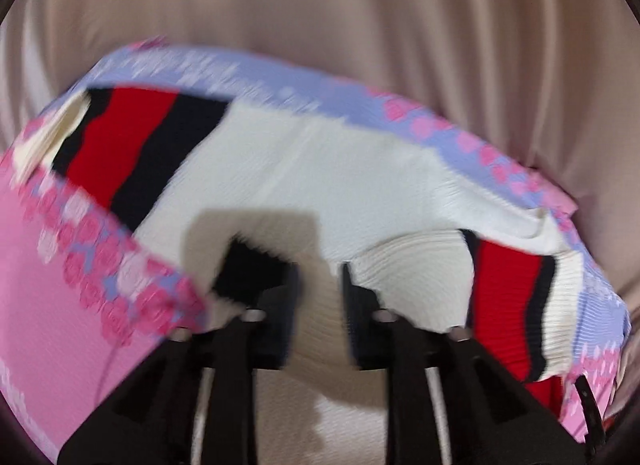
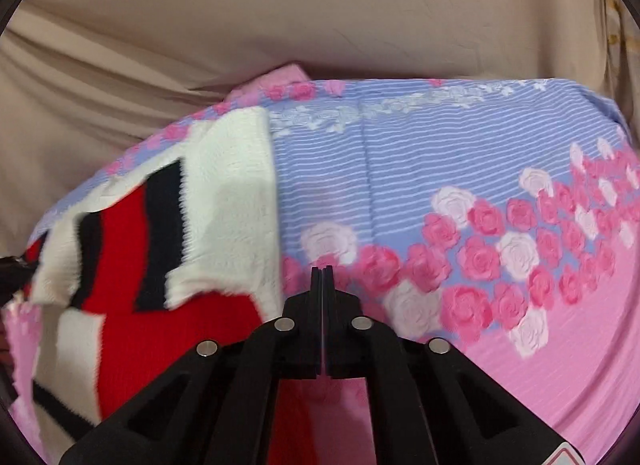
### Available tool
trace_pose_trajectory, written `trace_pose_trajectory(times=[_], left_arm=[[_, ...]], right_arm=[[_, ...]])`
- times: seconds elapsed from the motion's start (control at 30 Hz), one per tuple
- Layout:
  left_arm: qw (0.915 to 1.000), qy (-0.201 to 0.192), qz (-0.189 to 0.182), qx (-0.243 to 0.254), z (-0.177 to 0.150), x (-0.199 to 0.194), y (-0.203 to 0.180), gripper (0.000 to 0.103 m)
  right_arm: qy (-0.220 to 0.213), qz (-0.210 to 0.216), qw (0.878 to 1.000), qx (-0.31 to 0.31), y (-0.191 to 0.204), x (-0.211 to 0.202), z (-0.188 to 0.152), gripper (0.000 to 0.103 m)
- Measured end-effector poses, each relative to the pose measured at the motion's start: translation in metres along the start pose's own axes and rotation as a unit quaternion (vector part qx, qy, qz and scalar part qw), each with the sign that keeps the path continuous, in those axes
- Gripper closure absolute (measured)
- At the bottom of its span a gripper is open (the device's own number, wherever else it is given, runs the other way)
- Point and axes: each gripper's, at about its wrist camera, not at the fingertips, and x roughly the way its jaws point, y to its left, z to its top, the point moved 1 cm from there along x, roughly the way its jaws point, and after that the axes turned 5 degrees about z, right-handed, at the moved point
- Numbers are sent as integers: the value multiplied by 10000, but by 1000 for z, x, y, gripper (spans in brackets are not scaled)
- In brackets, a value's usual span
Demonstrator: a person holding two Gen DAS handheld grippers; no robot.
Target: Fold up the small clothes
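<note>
A white knit sweater [image 1: 340, 173] with red and black stripes lies spread on a floral sheet. In the left wrist view, my left gripper [image 1: 318, 281] has its fingers a little apart with a thick fold of the white knit pinched between them. A striped sleeve [image 1: 508, 297] curls up to the right of it. In the right wrist view the sweater [image 2: 224, 201] lies left of my right gripper [image 2: 322, 270]. That gripper is shut with its fingers touching and nothing showing between them, and it hovers over the sheet's roses.
The sheet [image 2: 460, 169] is blue-striped and pink with rose prints and covers the work surface. Beige draped cloth [image 2: 280, 17] hangs behind it. The sheet's far edge [image 1: 360, 77] drops off toward that cloth.
</note>
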Motion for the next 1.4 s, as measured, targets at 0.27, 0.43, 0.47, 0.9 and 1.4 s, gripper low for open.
trace_pose_trajectory(times=[0.27, 0.43, 0.47, 0.9, 1.4], left_arm=[[9965, 360, -616, -428, -52, -9, 9, 19], [9987, 255, -421, -139, -35, 21, -17, 62], [9983, 273, -463, -206, -27, 26, -16, 66], [9833, 312, -1237, -1295, -21, 16, 17, 18], [9823, 638, -1095, -1383, -13, 32, 3, 41]], right_arm=[[396, -673, 9835, -1632, 65, 51, -21, 54], [3, -498, 9962, -711, 30, 29, 3, 92], [-36, -541, 9968, -584, 22, 26, 6, 92], [120, -632, 9975, -275, -1, 12, -18, 93], [97, -85, 9995, -299, 38, -53, -67, 84]])
